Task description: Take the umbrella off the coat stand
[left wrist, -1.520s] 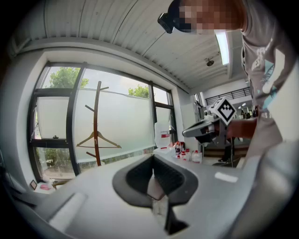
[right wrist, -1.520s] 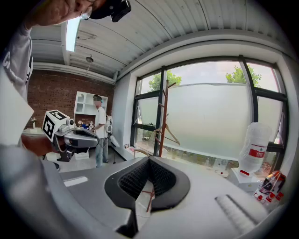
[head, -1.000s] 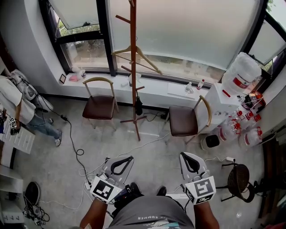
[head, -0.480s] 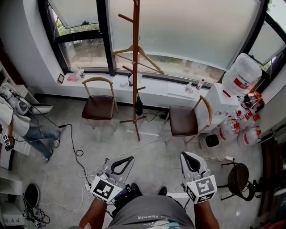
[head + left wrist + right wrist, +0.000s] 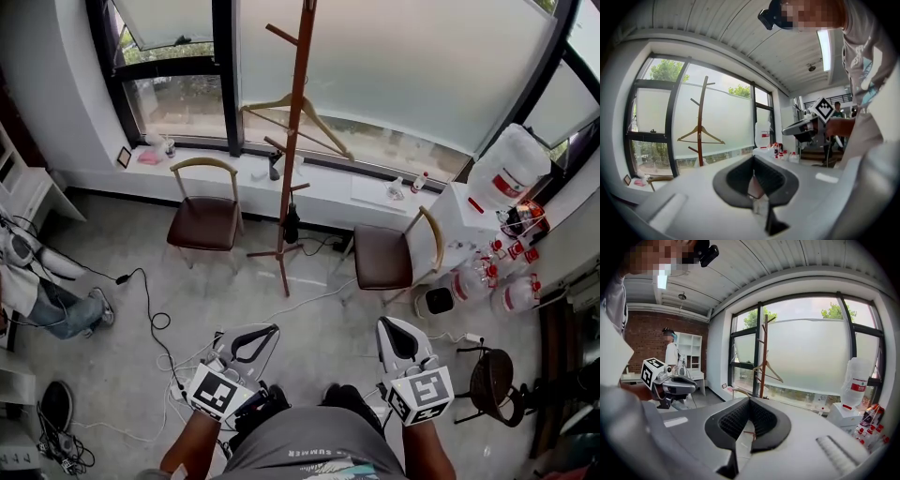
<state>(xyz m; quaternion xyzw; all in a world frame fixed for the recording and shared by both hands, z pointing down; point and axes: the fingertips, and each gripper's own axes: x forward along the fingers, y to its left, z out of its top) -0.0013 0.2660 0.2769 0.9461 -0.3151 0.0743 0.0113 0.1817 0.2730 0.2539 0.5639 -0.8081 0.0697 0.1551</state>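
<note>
The brown wooden coat stand rises in front of the window between two chairs, with a wooden hanger on one peg. A small dark folded umbrella hangs from a low peg, close to the pole. My left gripper and right gripper are held low at the near edge, well short of the stand, both pointing toward it. Both are shut with nothing between the jaws. The left gripper view shows the stand far off, beyond the gripper. So does the right gripper view, stand beyond gripper.
A brown chair stands left of the stand and another right of it. On the right are a white cabinet, a big water bottle, several small bottles and a stool. Cables cross the floor. A person is at the left edge.
The person at the left has moved further toward the left edge. The stand has shifted slightly right in the head view. Both grippers stay shut and side by side.
</note>
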